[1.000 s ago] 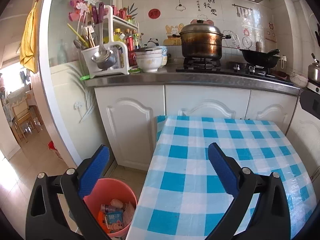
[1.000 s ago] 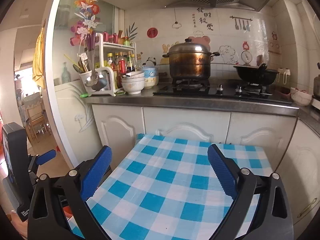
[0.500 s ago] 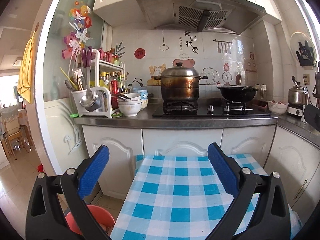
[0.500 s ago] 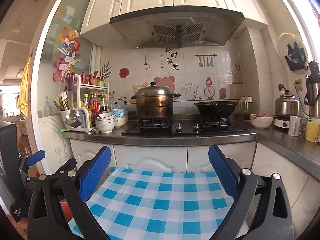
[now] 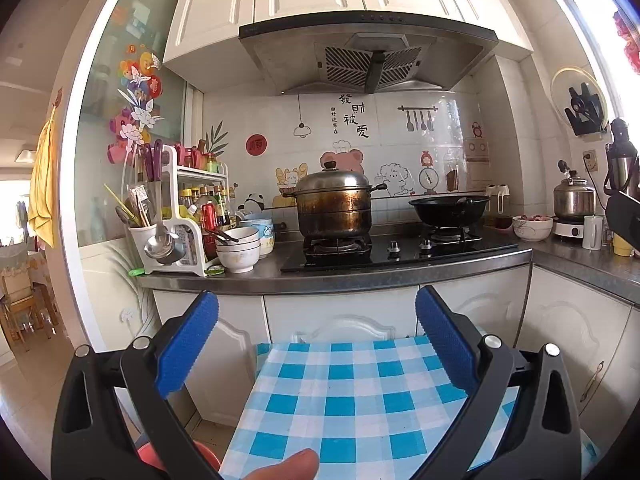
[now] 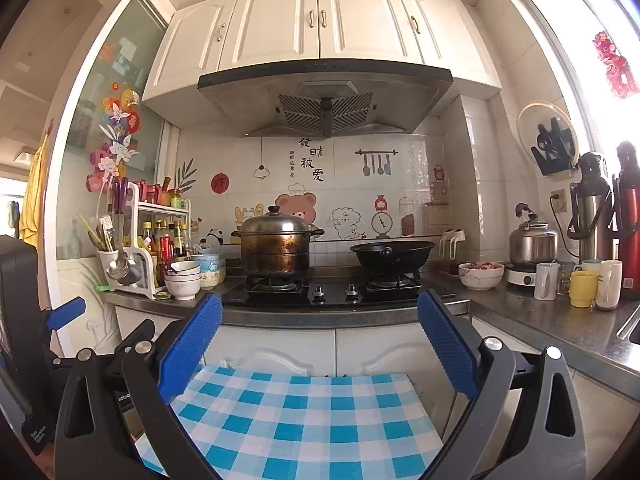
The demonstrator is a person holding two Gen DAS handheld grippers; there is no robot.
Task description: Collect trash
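My left gripper [image 5: 316, 304] is open and empty, held above the near part of the blue-and-white checked table [image 5: 352, 408]. My right gripper [image 6: 320, 306] is also open and empty above the same table [image 6: 296, 420]. The pink trash bucket [image 5: 148, 454] shows only as a sliver of rim at the bottom left, behind the left finger; its contents are hidden. No trash lies on the visible tablecloth. The left gripper's body [image 6: 60, 316] shows at the left edge of the right wrist view. A fingertip [image 5: 288, 465] pokes in at the bottom of the left wrist view.
Beyond the table stands a white cabinet run with a steel counter [image 5: 360, 276]. On it are a large pot [image 5: 334, 208], a black wok [image 5: 448, 208], stacked bowls [image 5: 238, 250] and a utensil rack [image 5: 168, 216]. Mugs [image 6: 584, 286] and a kettle [image 6: 532, 242] stand at the right.
Both grippers have tilted upward and back: the table and bucket slid down the view, and the hood and upper cabinets came in. Both stayed open.
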